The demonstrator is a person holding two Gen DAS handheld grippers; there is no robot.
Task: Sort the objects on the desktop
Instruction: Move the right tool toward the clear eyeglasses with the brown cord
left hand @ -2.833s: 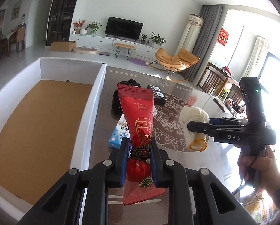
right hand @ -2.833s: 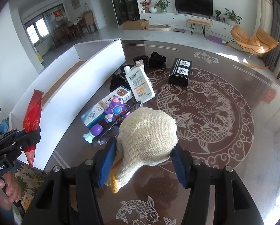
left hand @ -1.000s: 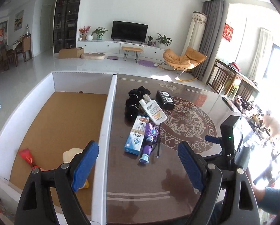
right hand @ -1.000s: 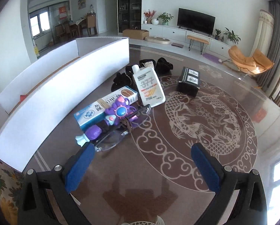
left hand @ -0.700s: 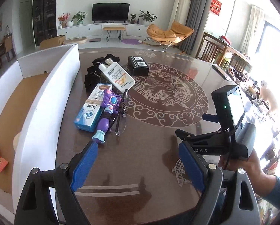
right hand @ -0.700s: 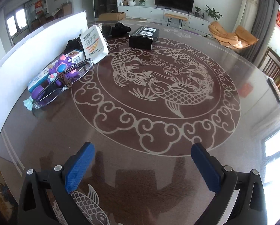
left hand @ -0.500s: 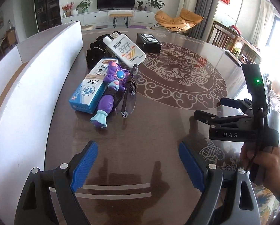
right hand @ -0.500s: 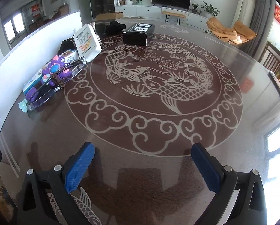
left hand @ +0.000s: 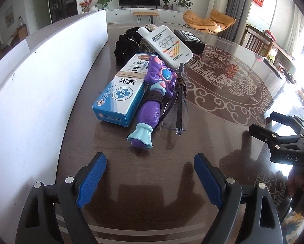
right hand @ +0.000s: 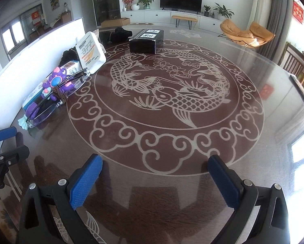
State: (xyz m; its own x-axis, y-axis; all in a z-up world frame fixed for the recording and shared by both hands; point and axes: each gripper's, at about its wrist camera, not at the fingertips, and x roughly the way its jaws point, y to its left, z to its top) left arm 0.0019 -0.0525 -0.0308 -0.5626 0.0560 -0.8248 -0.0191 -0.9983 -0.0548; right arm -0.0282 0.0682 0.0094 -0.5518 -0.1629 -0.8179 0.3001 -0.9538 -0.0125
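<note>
Both tools are empty now, jaws spread wide: the left tool (left hand: 150, 174) has dropped from over the box (left hand: 40, 77) to hover low before the purple toy (left hand: 150, 109), right tool (right hand: 154, 177) over bare table (right hand: 172, 142). Toy, glasses (left hand: 179, 99), carton (left hand: 125, 89) and bottle (left hand: 168, 46) remain unsorted; the toy looks next.

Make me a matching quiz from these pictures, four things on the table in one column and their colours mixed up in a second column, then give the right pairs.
Things:
1. toy
2. bottle
3. carton
4. box

Colours:
A. black
B. blue and white
C. purple
D. white with orange print

Pairs: 1-C, 2-D, 3-B, 4-A
</note>
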